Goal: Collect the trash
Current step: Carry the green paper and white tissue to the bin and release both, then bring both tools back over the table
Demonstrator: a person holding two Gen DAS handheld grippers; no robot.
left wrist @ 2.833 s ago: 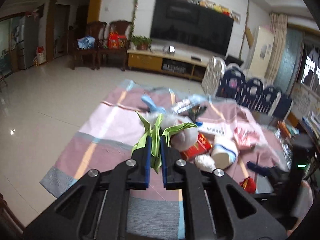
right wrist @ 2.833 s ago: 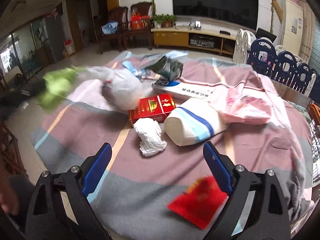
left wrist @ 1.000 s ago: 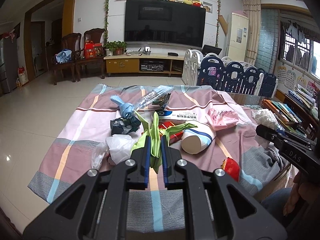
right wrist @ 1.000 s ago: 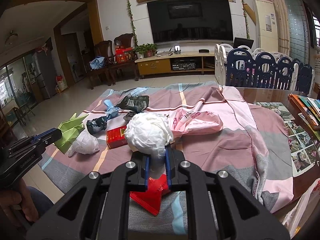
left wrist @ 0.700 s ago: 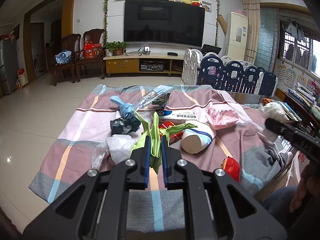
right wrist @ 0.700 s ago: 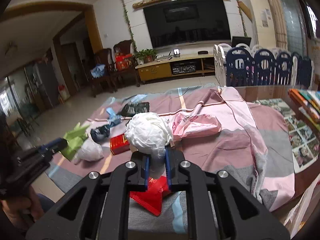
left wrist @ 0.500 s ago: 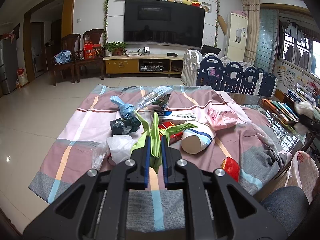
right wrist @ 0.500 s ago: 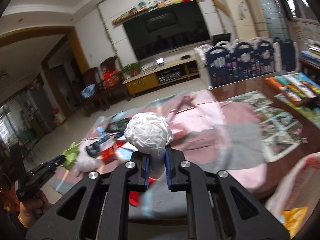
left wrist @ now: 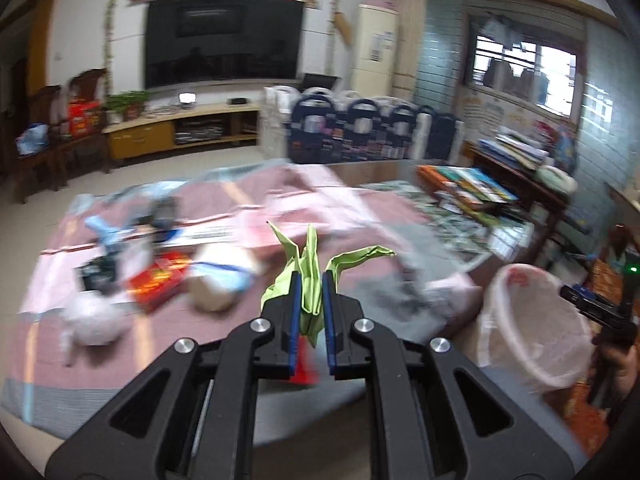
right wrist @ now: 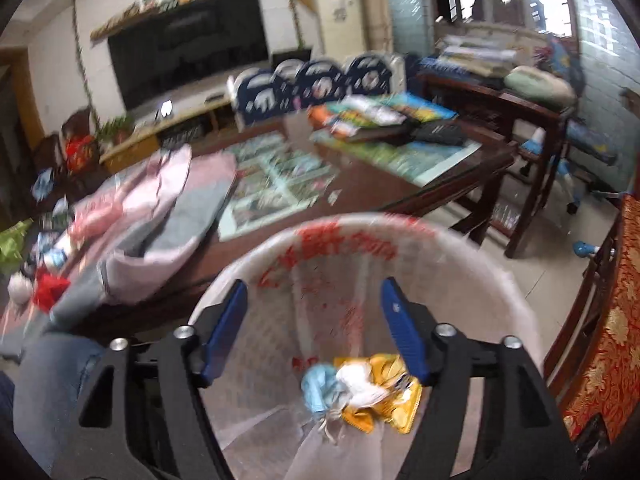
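My left gripper [left wrist: 311, 316] is shut on a folded green paper piece [left wrist: 310, 268] and holds it above the table's near edge. A bin lined with a pink-white bag [left wrist: 532, 320] stands to its right. My right gripper [right wrist: 316, 332] is open and empty right over that bin [right wrist: 472, 248]. Inside the bin lie a white crumpled tissue [right wrist: 360, 384], a blue scrap [right wrist: 318, 384] and a yellow wrapper [right wrist: 396, 396]. More trash lies on the striped cloth: a red box [left wrist: 158, 280], a white-blue cup [left wrist: 220, 280], a white bag [left wrist: 90, 322].
A dark wooden table [right wrist: 400, 196] with printed mats and stacked books [right wrist: 372, 116] runs behind the bin. A chair with red-gold cloth [right wrist: 608, 340] stands right of the bin. A dark scrap [left wrist: 96, 270] and a blue scrap [left wrist: 102, 226] lie at the cloth's left.
My right gripper swung right from the table to above the bin and opened; the white tissue ball now lies in the bin. My left gripper turned right, still holding the green paper.
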